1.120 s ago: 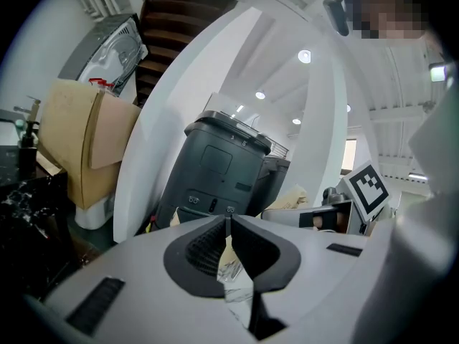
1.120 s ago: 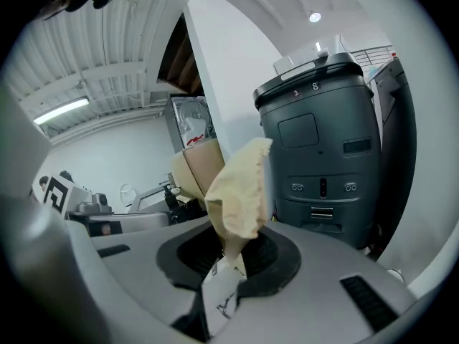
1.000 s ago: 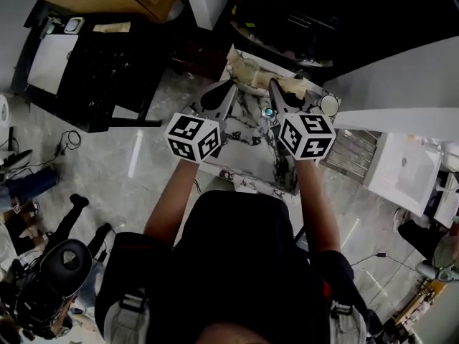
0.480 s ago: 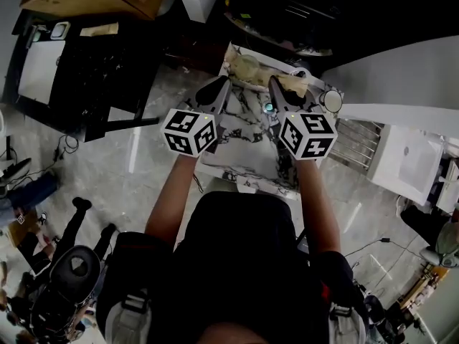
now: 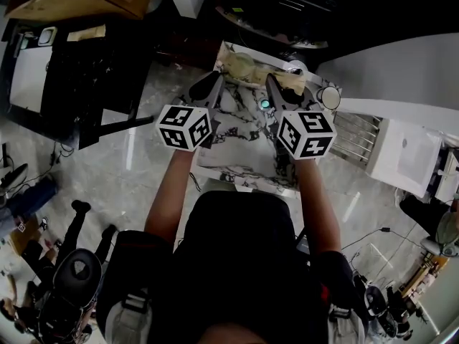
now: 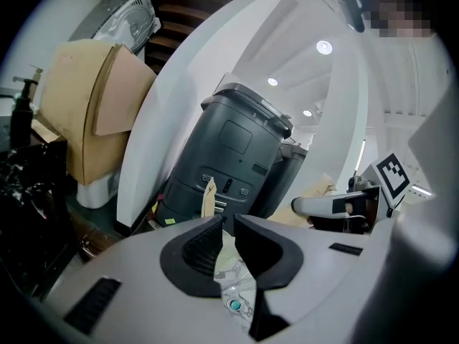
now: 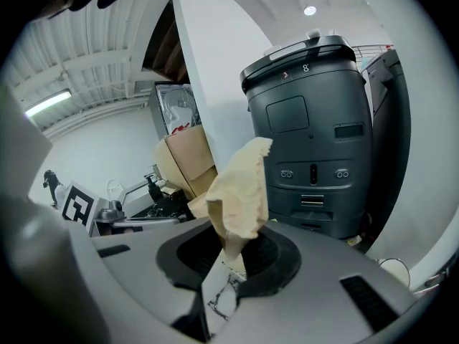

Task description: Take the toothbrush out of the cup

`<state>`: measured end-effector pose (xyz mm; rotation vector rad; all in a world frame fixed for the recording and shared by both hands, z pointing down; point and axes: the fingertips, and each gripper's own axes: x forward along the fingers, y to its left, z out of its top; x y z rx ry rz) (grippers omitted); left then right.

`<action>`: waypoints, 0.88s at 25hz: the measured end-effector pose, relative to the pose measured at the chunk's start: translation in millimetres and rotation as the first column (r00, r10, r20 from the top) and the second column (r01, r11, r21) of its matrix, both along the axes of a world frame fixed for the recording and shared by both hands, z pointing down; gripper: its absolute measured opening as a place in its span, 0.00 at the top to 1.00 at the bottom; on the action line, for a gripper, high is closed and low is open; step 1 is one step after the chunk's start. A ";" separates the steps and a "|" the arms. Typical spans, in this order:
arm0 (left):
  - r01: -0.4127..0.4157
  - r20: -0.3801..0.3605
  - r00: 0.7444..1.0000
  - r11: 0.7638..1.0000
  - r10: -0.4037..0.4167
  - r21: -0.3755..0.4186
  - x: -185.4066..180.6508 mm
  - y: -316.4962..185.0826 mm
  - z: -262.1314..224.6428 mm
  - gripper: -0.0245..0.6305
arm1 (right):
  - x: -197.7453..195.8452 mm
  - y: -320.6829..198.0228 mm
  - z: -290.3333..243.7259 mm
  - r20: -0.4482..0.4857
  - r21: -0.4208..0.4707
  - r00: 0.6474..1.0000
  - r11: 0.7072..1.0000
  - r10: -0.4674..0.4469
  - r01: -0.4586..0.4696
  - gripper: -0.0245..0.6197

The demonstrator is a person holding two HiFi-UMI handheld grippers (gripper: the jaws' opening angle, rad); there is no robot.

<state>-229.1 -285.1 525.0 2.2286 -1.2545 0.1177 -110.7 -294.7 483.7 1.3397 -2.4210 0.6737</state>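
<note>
A marble-patterned table (image 5: 237, 145) lies below both grippers. A small teal round object (image 5: 265, 104) sits on it between them, and it shows through the left jaws' gap (image 6: 233, 305). A clear cup-like thing (image 5: 297, 67) stands at the far edge. No toothbrush can be made out. My right gripper (image 5: 275, 92) (image 7: 229, 253) is shut on a beige cloth (image 7: 240, 188) that stands up from its jaws. My left gripper (image 5: 212, 86) (image 6: 228, 224) hovers over the table's left part. Its jaws are opening with a narrow gap, nothing between them.
More beige cloth (image 5: 247, 67) lies at the table's far edge, beside a round white thing (image 5: 330, 97). A dark grey machine (image 6: 229, 163) and a cardboard box (image 6: 86, 113) stand beyond. A black shelf (image 5: 86, 70) is left and a white unit (image 5: 401, 156) right.
My left gripper has sunk toward the table and shifted slightly left. The right gripper keeps hold of the cloth and has barely moved.
</note>
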 end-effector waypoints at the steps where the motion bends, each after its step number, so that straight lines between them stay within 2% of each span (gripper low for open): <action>1: 0.000 -0.002 1.000 1.000 0.000 -0.004 0.7 -1.0 1.7 0.89 | 1.2 -0.1 0.3 -0.002 -0.001 1.000 1.000 0.001 -0.001 0.84; 9: 0.000 -0.005 1.000 1.000 0.000 -0.030 5.9 -11.5 13.9 0.79 | 15.0 -3.8 -2.0 -0.021 -0.003 1.000 1.000 0.013 -0.013 0.84; 22: 0.005 0.003 1.000 0.997 -0.004 -0.075 1.0 -38.7 36.4 0.68 | 24.6 -6.6 5.3 -0.033 -0.023 0.999 1.000 0.010 -0.011 0.84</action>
